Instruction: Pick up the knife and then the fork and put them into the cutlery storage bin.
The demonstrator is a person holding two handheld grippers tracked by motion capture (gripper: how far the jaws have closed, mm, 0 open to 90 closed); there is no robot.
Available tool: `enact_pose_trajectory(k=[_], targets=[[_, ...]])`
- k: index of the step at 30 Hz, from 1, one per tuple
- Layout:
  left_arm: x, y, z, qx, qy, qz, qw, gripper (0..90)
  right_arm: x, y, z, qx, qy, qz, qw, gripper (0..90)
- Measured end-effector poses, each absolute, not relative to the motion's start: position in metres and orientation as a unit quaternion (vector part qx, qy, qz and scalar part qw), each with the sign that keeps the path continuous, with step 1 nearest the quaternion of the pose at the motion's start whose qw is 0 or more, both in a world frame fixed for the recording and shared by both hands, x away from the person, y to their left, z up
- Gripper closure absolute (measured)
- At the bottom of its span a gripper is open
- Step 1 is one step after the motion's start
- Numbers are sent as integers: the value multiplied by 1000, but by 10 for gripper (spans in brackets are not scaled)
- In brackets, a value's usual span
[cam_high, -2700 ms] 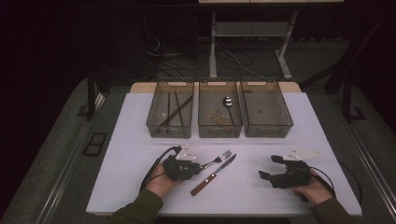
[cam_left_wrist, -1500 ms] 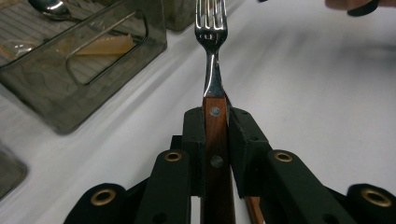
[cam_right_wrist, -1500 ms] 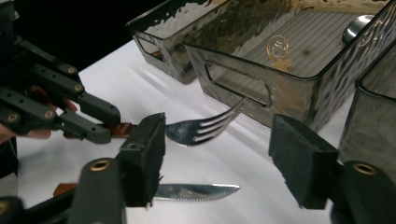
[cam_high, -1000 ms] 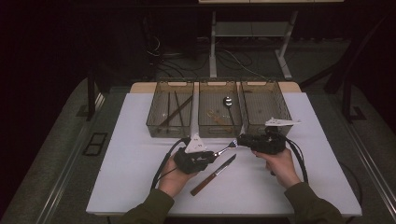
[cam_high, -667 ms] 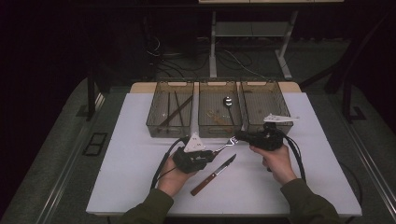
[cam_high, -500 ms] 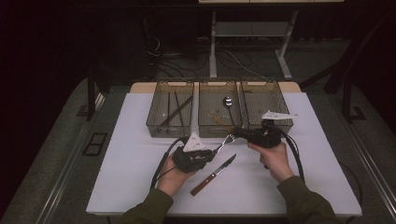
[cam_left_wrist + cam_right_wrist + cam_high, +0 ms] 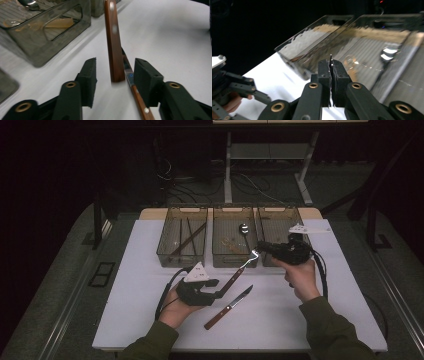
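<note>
Fork (image 7: pixel 239 271) with a brown wooden handle and a metal head hangs tilted above the white bench (image 7: pixel 130 270), its tines pinched in the right gripper (image 7: pixel 261 248), whose black fingers (image 7: pixel 324 72) are pressed together on the metal in the right gripper view. The handle slopes down toward the left gripper (image 7: pixel 220 293), and in the left gripper view its wooden end (image 7: pixel 113 42) stands between the spread fingers (image 7: pixel 88 77), touching neither one.

A table knife with a brown wooden handle and a steel blade (image 7: pixel 229 306) lies flat on the bench just beside the left gripper, under the fork's handle; it runs past the inner side of one finger (image 7: pixel 136 93).

Three clear, smoky plastic trays stand side by side at the far edge of the bench. The left tray (image 7: pixel 181 242) holds dark chopsticks (image 7: pixel 186 239). The middle tray (image 7: pixel 234 242) holds a metal spoon (image 7: pixel 244 231). The right tray (image 7: pixel 276 222) sits just behind the right gripper.
</note>
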State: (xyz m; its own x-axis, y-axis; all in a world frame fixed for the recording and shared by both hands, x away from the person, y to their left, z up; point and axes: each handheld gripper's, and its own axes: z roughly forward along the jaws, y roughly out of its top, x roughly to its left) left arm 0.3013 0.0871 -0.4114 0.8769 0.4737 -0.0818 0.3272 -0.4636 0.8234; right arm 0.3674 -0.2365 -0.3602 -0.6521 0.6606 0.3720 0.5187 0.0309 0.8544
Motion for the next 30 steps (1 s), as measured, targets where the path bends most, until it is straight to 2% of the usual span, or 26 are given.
enact_pose_trajectory(k=[14,21,30], targets=[[294,138,-418,844,250,85,466,360,385,-284,-310,432,711,535,145,868],[288,158,-425,836,267,85,473,273,392,-314,-296,452,698,524,182,868],[282,169,-434,834,279,92,468,93,404,-352,-285,480,681,510,213,868]])
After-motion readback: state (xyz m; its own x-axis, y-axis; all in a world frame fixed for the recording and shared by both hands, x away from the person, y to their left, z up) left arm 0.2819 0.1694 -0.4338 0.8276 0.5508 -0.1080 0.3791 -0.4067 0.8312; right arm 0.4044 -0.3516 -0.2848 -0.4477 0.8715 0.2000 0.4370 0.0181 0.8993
